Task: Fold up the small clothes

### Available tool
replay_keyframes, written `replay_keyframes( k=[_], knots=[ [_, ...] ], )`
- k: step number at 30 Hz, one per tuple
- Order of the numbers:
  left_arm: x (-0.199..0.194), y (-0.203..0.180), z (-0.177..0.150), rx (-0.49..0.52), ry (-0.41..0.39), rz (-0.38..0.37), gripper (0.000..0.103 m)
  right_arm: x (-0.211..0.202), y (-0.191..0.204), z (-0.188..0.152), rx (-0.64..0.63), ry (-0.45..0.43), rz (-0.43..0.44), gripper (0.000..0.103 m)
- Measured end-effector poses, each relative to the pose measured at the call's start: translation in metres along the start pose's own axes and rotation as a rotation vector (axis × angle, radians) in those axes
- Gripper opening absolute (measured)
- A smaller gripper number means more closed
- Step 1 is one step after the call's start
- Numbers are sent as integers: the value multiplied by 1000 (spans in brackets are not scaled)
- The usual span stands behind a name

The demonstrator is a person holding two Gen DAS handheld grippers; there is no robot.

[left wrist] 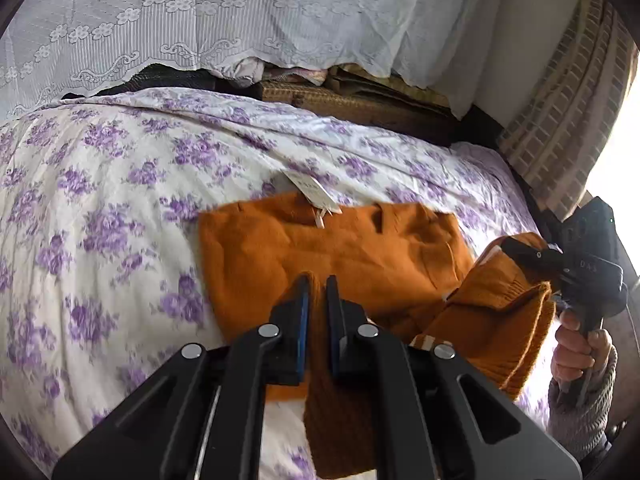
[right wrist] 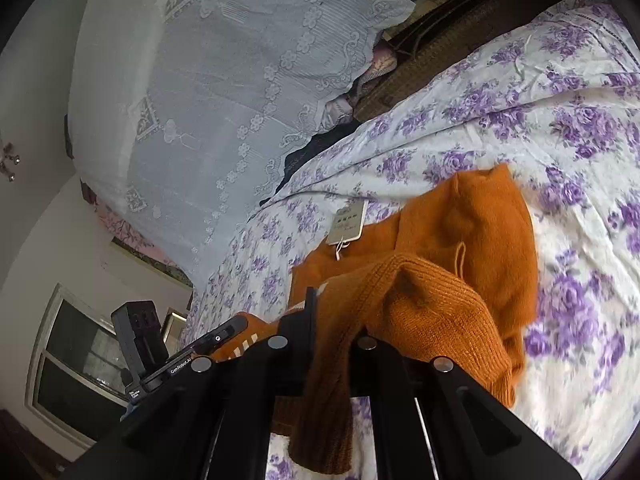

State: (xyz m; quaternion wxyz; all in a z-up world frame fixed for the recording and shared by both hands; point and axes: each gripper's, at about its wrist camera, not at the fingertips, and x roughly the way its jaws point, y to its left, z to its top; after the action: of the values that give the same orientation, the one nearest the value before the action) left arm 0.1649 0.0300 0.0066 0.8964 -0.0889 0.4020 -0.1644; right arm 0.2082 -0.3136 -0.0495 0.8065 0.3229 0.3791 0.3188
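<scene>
Now gripped orange sweater [left wrist: 332, 248] with left gripper [left wrist: 318, 292] and right gripper [right wrist: 334, 320], both clamped on lifted hem; body spread on floral bedsheet [left wrist: 100, 200] toward 12 o'clock, long axis 9-to-3, both equally near

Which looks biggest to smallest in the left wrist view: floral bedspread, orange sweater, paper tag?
1. floral bedspread, fills most of the frame.
2. orange sweater, mid-frame, both tongs clamped on it.
3. paper tag, a small slip at the sweater's far edge, though it lies farthest from the camera.
</scene>
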Motion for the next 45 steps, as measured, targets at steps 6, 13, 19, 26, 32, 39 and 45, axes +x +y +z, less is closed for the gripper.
replay_keyframes(
  k=[6,13,19,26,32,39,45],
  knots=[
    [22,14,22,-49,-15,29,7,23,-17,23,47,6,-19,6],
    [60,41,30,-114,5,86,7,53,-58,33,128,15,-62,6],
    [77,54,26,-137,12,106,21,70,-101,39,268,23,3,7],
    [60,43,25,-90,-62,135,70,35,-76,48,191,-70,141,67],
    [69,39,10,-88,13,150,73,7,-64,49,109,-131,69,67],
    [72,46,11,-112,24,172,73,1,-69,38,7,-167,-190,45],
    [88,32,31,-32,41,151,73,11,-66,35,-85,-125,-244,45]
  ],
)
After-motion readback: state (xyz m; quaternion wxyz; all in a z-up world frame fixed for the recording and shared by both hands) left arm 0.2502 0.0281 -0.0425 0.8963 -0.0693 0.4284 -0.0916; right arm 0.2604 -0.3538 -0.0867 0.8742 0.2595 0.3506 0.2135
